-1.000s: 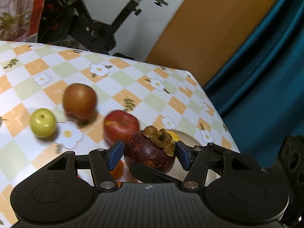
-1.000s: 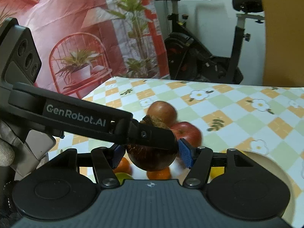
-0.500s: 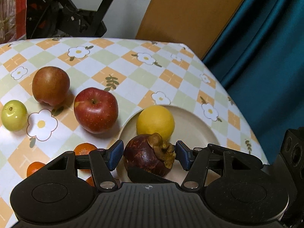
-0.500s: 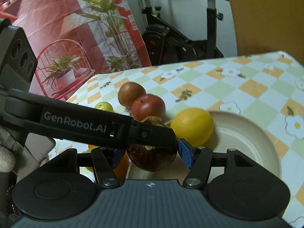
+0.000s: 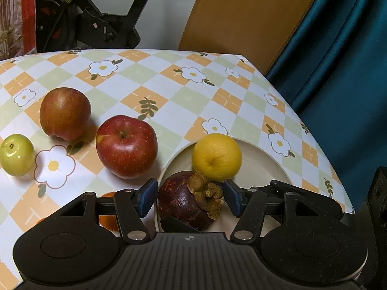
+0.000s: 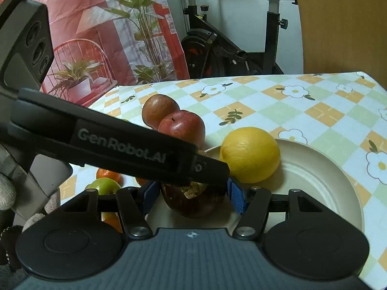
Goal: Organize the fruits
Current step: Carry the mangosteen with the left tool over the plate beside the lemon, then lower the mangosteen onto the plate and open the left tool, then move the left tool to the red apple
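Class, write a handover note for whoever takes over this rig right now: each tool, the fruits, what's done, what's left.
Tools: left tool and right tool both bracket the mangosteen; grip unclear, gaps at the pads.
Mangosteen over the plate's left edge, beside the plated yellow citrus.
On the cloth: red apple, brownish apple, green fruit, tangerines.
Done: citrus plated.
Left: release mangosteen, probably plate the rest.

One mangosteen (image 5: 183, 201) and one yellow citrus (image 5: 217, 156) sit on the single cream plate (image 5: 263, 154). Left of the plate: two red apples (image 5: 126, 146) (image 5: 64, 113), one small green fruit (image 5: 16, 154), and at least three small oranges (image 6: 108, 175), partly hidden.
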`<state>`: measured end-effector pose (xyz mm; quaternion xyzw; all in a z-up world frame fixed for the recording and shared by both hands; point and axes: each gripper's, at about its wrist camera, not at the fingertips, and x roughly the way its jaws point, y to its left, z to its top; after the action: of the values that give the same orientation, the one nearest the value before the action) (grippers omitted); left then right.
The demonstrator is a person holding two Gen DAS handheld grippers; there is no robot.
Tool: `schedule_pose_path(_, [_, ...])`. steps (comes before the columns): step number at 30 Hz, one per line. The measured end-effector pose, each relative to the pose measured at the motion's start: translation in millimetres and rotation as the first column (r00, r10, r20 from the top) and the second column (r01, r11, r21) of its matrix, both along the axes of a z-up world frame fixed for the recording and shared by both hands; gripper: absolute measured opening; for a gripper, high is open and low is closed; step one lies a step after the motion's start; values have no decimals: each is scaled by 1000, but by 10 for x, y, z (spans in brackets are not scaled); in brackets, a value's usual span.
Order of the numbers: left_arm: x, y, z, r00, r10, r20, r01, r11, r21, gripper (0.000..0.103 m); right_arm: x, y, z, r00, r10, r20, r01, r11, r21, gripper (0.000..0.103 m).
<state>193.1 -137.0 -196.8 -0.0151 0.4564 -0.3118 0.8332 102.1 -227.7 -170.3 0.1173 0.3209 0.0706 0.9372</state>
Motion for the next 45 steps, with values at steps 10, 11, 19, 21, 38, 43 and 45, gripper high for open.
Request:
schedule_pose_path(10, [-10,22,24,1000,13,23,-13,1000,-11,62,42,-5,-1,1000,-4,2,4,1000,-9,63])
schedule_pose_path(11, [-17,30,34,1000,16,27,-15,1000,-13,62,43,-7,2,1000,-5,-1,5,1000,-7,63])
schedule_pose_path(19, [-99,163,156,997,58,58,-56,998,-42,63,23,-37,55,1000,-17,-9,17,1000,16,68])
schedule_pose_path(21, [-124,207,203,996,71,61,-67,996,-61,63,10,-29,76,1000,-16,-8,16,1000,13,69])
schedule_pose_path(38, [-207,853,631,949,268,168,-255,963,-91,63,-92,-64,304,998,-26,52,27,1000,-10,73])
schedule_pose_path(43, [-136,972,661,938,308,158,-296,951,-94,63,-74,-48,301,999,-14,48,15,1000,-23,73])
schedule_pose_path(45, [-113,1010,670,936,317,153,-305,948,-93,63,-74,-28,313,999,-9,51,10,999,-31,73])
